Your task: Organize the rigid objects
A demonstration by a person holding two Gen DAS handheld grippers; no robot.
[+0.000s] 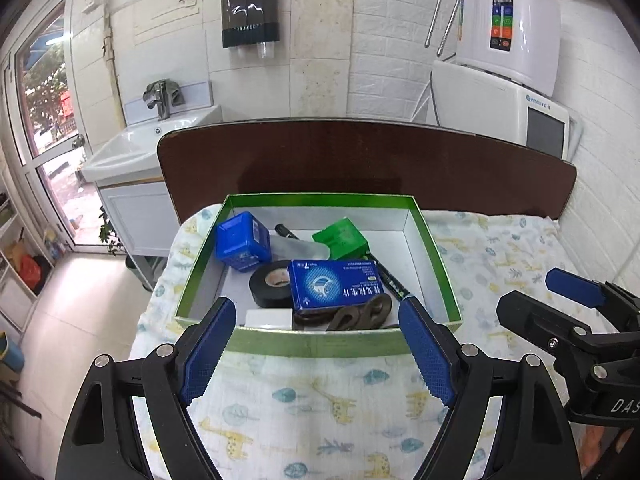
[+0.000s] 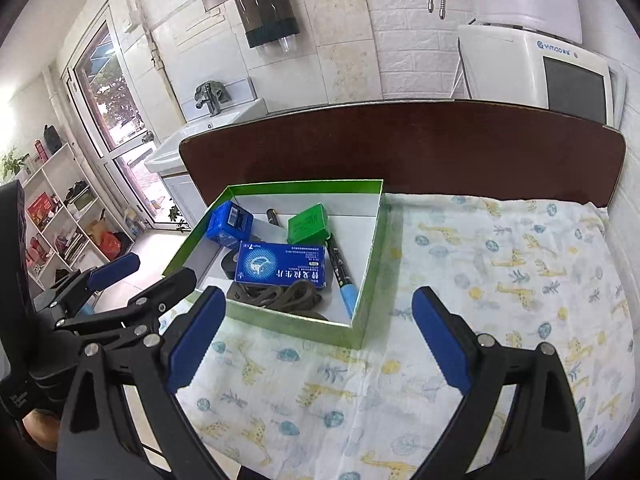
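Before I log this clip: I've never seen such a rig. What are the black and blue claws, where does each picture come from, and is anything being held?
No robot here: a person holds a two-finger gripper in each hand, each with a forward-looking fisheye camera. One picture looks along the left gripper, whose fingers stand open at the near wall of the green box. The other looks along the right gripper, also open, over the giraffe-print cloth. Neither holds anything. The box contains a blue carton, black tape roll, blue case, green block, pen and a dark strap.
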